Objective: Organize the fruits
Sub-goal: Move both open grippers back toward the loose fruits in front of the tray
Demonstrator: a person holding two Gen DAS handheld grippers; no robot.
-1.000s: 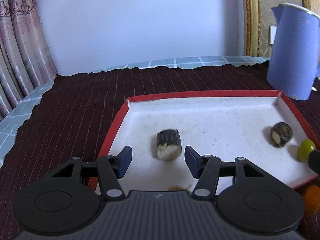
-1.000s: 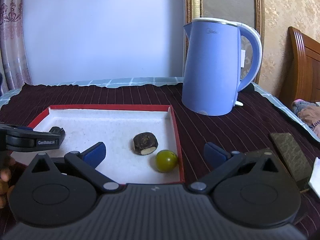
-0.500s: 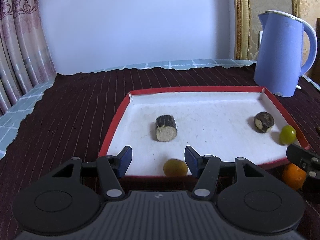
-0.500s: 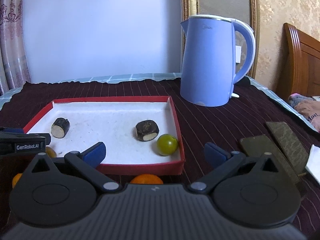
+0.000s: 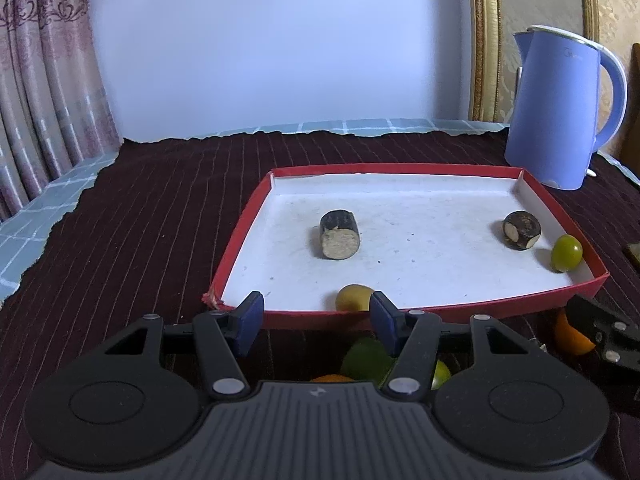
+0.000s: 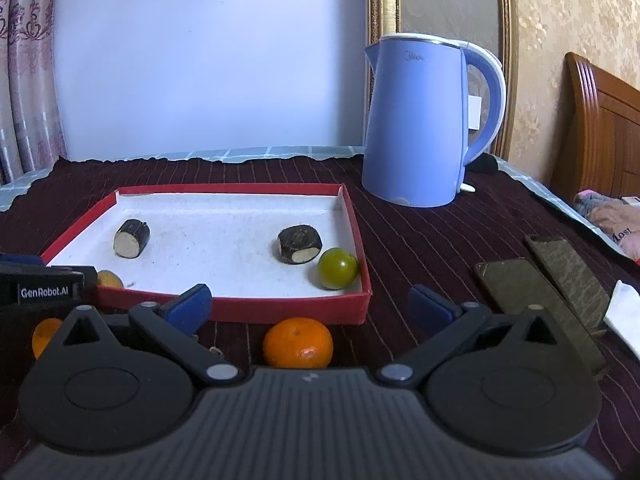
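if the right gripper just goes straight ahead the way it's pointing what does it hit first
Most likely the orange tangerine, lying on the cloth between the open fingers of the right gripper. Behind it stands the near wall of the red tray. Height is unclear; if it travels above the fruit, it might clear both.

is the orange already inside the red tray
No, the orange sits on the dark cloth outside the red tray, just in front of its near wall.

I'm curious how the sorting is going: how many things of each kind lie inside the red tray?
Dark cut pieces: 2
Green fruit: 1
Yellow fruit: 1
Total in the tray: 4
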